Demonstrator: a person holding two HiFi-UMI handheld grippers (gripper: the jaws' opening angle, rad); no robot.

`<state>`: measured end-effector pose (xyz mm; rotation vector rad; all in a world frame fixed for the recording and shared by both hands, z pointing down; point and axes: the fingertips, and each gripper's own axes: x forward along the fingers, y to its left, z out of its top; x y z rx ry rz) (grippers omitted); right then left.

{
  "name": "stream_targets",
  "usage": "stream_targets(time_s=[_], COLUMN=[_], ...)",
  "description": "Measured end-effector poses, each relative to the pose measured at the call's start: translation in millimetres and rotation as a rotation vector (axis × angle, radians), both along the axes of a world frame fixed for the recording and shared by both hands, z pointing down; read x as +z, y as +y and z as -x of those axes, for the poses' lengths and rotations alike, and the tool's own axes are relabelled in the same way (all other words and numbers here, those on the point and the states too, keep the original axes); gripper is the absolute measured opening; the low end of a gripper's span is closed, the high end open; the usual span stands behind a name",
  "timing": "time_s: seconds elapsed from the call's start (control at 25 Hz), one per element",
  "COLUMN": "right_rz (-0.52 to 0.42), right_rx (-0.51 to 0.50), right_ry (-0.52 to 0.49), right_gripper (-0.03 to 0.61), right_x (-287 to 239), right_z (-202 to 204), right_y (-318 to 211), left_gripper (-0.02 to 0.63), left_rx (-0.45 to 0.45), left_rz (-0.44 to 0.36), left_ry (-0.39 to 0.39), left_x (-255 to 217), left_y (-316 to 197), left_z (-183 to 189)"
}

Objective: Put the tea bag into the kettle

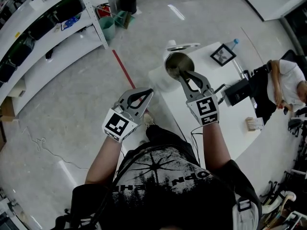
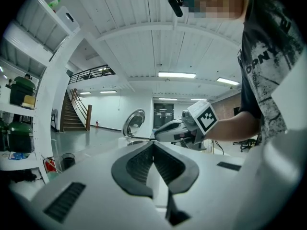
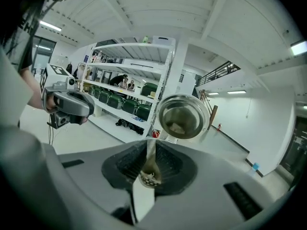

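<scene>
The right tongs (image 3: pixel 149 143) are closed on the tea bag (image 3: pixel 147 169), which hangs pinched between the ribbed pads with its lower end bunched below the grip. The grip is thin and light, as suits a soft paper sachet that only needs to be kept from slipping. The bag is not yet in the kettle (image 1: pixel 172 61): the tongs point straight at the open mouth and, in the head view, their tips reach its rim, so the bag looks lined up for lowering inside. A pale scrap lies at the bottom of the kettle; what it is cannot be told. The lid (image 1: pixel 184 46) lies off, just behind the kettle on the tabletop (image 1: pixel 230 123), leaving the mouth free.

The left tongs (image 1: pixel 149 92) are closed with nothing between them. They hover over the floor (image 1: pixel 72 104) beside the tabletop edge, well apart from the kettle, likely kept back so as not to crowd the one-handed drop.

The step in hand seems to be the carry to the mouth; next the bag must go past the rim before the right tongs let go, or it may catch on the edge and fall outside
</scene>
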<state>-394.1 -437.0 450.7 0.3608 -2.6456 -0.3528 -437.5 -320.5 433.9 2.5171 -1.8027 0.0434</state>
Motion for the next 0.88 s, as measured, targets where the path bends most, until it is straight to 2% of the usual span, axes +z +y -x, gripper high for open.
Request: stream_targets(time_s=[0.2, 0.6, 0.88], right_rz=[0.032, 0.074, 0.08], right_rx=[0.004, 0.024, 0.051], right_ry=[-0.061, -0.138, -0.187], right_gripper=[0.013, 0.011, 0.011], right_x=[-7.5, -14.8, -27.2], right_z=[-18.3, -70.0, -111.7], right_y=[25.9, 94.4, 137.1], left_gripper=[0.012, 0.012, 0.012], left_rx=[-0.012, -0.025, 0.019], left_rz=[-0.013, -0.024, -0.023], left_ry=[-0.024, -0.045, -0.05], left_x=[-7.0, -15.0, -23.2], left_y=[27.1, 98.7, 134.7], left_z=[-12.8, -50.7, -82.1])
